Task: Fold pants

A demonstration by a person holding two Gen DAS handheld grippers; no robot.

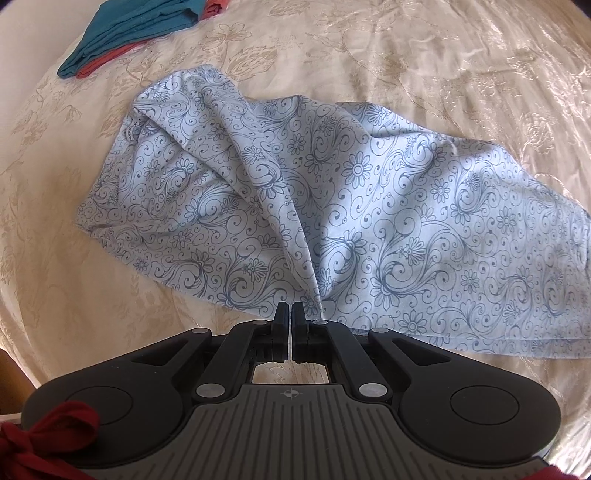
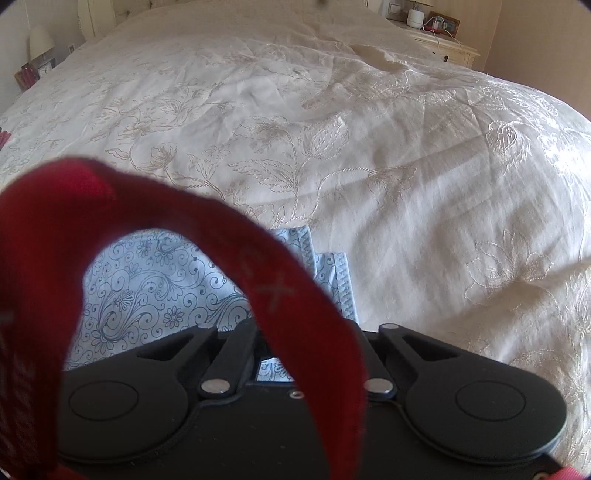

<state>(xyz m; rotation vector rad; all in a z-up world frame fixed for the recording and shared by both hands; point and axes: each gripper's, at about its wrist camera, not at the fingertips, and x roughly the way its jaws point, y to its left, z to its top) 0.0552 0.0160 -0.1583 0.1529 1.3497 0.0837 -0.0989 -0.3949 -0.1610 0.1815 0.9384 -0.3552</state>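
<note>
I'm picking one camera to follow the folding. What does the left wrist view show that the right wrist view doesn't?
Only the left wrist view: the closed left gripper and a folded teal and coral clothes stack. Only the right: a blurred red fabric strap hiding its fingers, and a cream bedside cabinet. Both: the pale blue floral-print pants on the cream embroidered bedspread.

Pale-blue swirl-print pants [image 1: 332, 206], cream floral bedspread [image 1: 424, 62]

Right fingers [image 2: 295, 325] behind red strap [image 2: 280, 288]
</note>
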